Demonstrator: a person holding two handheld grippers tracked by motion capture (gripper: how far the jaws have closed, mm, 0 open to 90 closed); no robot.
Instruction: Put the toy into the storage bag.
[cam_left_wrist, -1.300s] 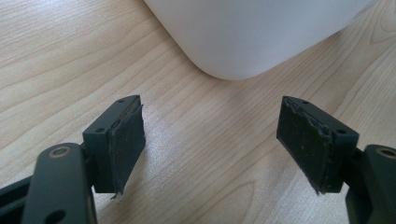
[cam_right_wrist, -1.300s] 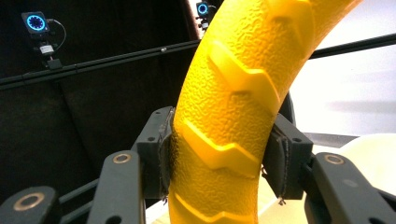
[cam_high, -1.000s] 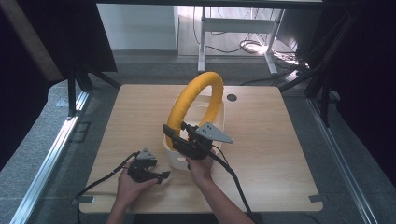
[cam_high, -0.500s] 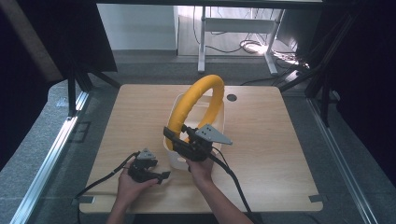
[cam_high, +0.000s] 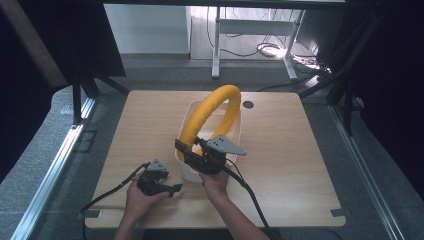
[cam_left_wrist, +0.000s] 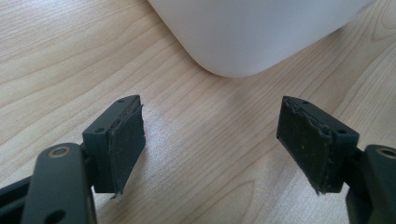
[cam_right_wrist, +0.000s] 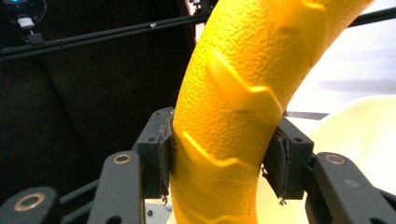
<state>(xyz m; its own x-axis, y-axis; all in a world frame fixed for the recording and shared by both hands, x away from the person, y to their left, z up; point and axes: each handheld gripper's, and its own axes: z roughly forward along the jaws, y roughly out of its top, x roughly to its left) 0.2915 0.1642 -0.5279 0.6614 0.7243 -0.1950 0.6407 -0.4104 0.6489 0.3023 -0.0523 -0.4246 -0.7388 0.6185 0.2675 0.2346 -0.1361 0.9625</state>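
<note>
Right tongs clamped on the yellow ring, pads pressing both sides of its textured tube; ring stands upright, arching out of the white bin near the middle of the table. Left tongs wide apart with nothing between them, low over the wood and pointing at the bin's rounded corner, just beside it and not touching.
</note>
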